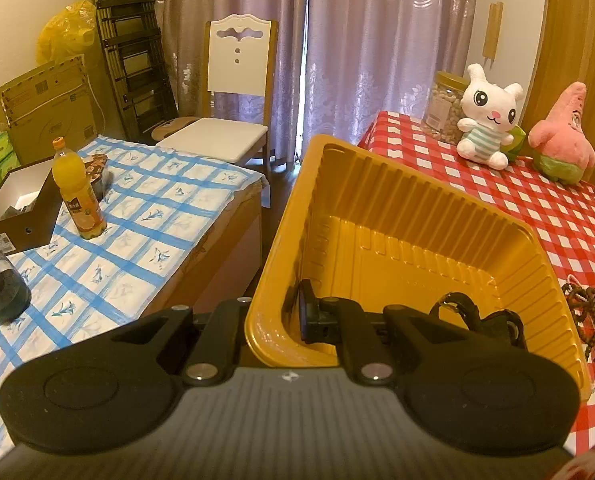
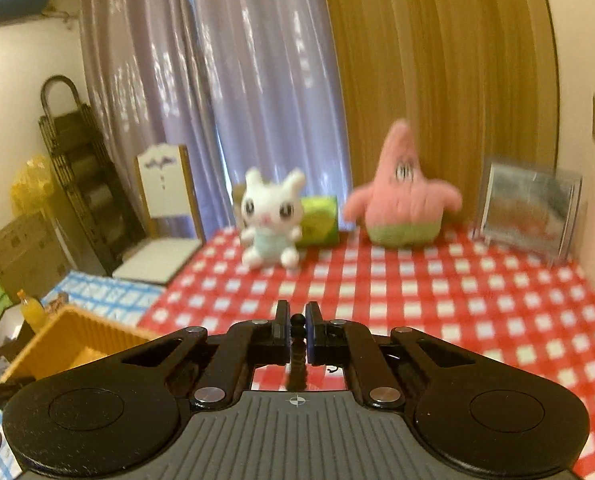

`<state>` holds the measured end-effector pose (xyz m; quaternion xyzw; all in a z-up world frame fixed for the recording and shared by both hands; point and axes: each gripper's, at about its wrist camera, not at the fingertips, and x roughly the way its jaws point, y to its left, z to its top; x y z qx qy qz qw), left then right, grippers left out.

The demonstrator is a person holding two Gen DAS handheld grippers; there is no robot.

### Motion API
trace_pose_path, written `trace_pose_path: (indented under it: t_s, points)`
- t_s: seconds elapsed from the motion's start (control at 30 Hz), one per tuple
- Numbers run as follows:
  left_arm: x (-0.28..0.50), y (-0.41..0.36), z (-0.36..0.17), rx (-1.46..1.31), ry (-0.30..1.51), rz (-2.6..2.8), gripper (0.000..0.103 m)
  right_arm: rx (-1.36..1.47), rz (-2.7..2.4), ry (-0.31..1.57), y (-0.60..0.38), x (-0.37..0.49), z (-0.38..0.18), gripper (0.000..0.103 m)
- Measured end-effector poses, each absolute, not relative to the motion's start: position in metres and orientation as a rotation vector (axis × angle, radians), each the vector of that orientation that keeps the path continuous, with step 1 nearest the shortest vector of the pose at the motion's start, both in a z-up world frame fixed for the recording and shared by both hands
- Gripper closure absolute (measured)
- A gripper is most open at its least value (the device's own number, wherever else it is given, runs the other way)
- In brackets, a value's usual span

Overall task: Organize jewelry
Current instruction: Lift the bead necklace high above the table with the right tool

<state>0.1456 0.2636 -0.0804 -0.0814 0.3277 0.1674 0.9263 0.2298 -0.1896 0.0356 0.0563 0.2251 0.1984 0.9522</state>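
Note:
In the left wrist view my left gripper [image 1: 271, 320] is shut on the near wall of a ribbed yellow plastic tray [image 1: 377, 200], one finger inside and one outside. The tray tilts up over the gap between two tables. A dark watch-like piece [image 1: 477, 316] lies in its near right corner. Dark bead strings [image 1: 593, 312] lie on the red checked cloth to the tray's right. In the right wrist view my right gripper [image 2: 296, 322] is raised above the red table and shut on a dark bead string [image 2: 296, 350] that hangs between the fingers. The tray [image 2: 69, 336] shows at lower left.
A white rabbit plush [image 1: 487, 116], a pink star plush [image 1: 561, 136] and a jar [image 1: 445, 100] stand at the back of the red table. A clear picture frame [image 2: 525, 208] leans at its right. The blue checked table holds an orange juice bottle [image 1: 79, 188] and an open box [image 1: 17, 204].

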Motion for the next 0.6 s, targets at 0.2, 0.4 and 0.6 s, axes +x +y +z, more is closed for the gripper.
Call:
trace_pose_path:
  t_s: [0.2, 0.4, 0.6]
  points:
    - [0.148, 0.262, -0.082, -0.167, 0.674, 0.340, 0.094, 0.103, 0.437, 0.367, -0.198, 0.210, 0.077, 0.096]
    - [0.152, 0.261, -0.083, -0.162, 0.675, 0.331, 0.094, 0.090, 0.485, 0.316, -0.196, 0.195, 0.112, 0.096]
    - [0.153, 0.262, -0.084, -0.163, 0.679, 0.328, 0.095, 0.079, 0.550, 0.293, -0.189, 0.187, 0.145, 0.096]
